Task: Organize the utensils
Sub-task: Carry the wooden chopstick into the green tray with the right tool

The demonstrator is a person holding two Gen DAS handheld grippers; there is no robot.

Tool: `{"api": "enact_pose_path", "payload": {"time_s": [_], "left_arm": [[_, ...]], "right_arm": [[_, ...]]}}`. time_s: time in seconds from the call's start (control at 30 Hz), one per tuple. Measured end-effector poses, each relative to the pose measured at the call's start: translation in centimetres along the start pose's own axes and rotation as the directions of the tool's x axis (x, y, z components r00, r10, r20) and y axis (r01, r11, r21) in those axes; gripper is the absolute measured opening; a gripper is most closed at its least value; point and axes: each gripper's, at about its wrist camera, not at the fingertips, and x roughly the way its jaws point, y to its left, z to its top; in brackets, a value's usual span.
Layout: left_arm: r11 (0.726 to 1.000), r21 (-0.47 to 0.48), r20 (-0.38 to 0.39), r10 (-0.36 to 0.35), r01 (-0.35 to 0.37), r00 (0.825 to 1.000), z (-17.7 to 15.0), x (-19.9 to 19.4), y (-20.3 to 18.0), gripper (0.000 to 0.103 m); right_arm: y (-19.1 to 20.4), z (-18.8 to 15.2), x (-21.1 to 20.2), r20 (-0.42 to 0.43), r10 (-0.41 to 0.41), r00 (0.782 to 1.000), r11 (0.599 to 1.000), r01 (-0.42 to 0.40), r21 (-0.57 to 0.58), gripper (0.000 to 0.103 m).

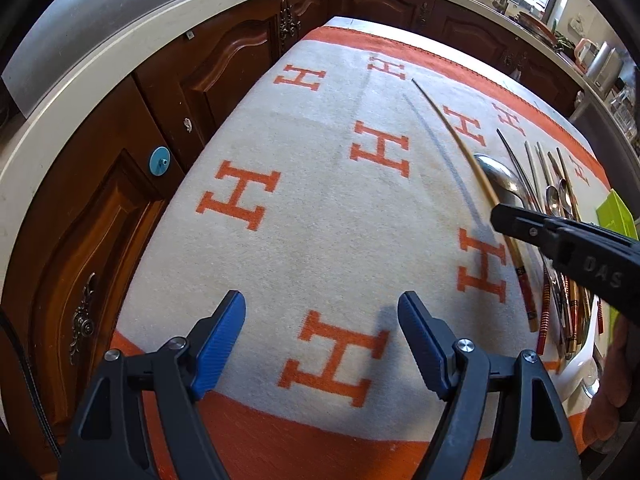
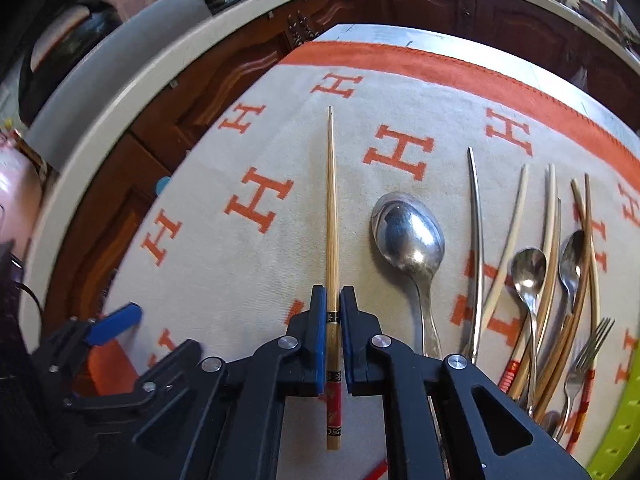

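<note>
My right gripper is shut on a bamboo chopstick with a red and black decorated end, held above the cloth with its tip pointing away. In the left wrist view the same chopstick casts a shadow on the cloth, and the right gripper reaches in from the right. A large steel spoon lies just right of it. Further right lies a pile of chopsticks, two small spoons and a fork. My left gripper is open and empty over the cloth.
A white cloth with orange H letters and an orange border covers the table. Brown wooden cabinets with a pale countertop wrap the left and far sides. A lime green object sits at the right edge.
</note>
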Motion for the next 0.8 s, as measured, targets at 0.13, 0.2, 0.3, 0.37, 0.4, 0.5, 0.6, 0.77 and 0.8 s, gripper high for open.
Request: {"api": "enact_pose_path", "payload": {"time_s": [0.13, 0.2, 0.3, 0.37, 0.4, 0.5, 0.6, 0.77, 0.8], "left_arm": [[1.0, 0.024, 0.008, 0.006, -0.006, 1.0, -0.1, -0.8, -1.2, 0.077], [0.999, 0.041, 0.011, 0.006, -0.007, 1.0, -0.1, -1.1, -2.0, 0.077], [0.998, 0.07, 0.013, 0.005, -0.006, 1.0, -0.3, -1.5, -3.4, 0.077], [0.996, 0.091, 0.009, 0.001, -0.002, 1.0, -0.5, -1.7, -4.5, 0.077], [0.995, 0.1, 0.006, -0.001, 0.0, 1.0, -0.5, -1.7, -5.0, 0.077], [0.991, 0.133, 0.0, -0.008, 0.008, 1.0, -0.8, -1.9, -6.8, 0.077], [0.985, 0.168, -0.005, -0.021, 0.022, 1.0, -0.8, -2.1, -8.7, 0.077], [0.979, 0.183, -0.033, -0.083, 0.088, 0.996, 0.0, -1.9, -11.2, 0.077], [0.979, 0.171, -0.042, -0.102, 0.108, 0.994, 0.4, -1.7, -11.5, 0.077]], "right_arm": [[-1.6, -0.8, -3.1, 0.056, 0.056, 0.997, 0.996, -0.059, 0.06, 0.006], [-3.0, -1.4, -5.1, 0.09, 0.073, 0.993, 0.992, -0.081, 0.098, 0.006], [-4.8, -2.7, -7.9, 0.131, 0.081, 0.988, 0.985, -0.1, 0.144, 0.006], [-6.5, -4.0, -10.2, 0.169, 0.061, 0.984, 0.979, -0.092, 0.18, 0.006], [-7.3, -4.6, -11.2, 0.183, 0.052, 0.982, 0.977, -0.088, 0.193, 0.006], [-10.1, -6.8, -14.5, 0.225, 0.006, 0.974, 0.967, -0.064, 0.248, 0.006], [-13.4, -9.1, -17.5, 0.249, -0.078, 0.965, 0.949, -0.004, 0.316, 0.006], [-18.8, -12.5, -20.3, 0.227, -0.22, 0.949, 0.894, 0.103, 0.437, 0.006], [-19.8, -13.1, -20.6, 0.217, -0.243, 0.946, 0.881, 0.122, 0.457, 0.006]]}}
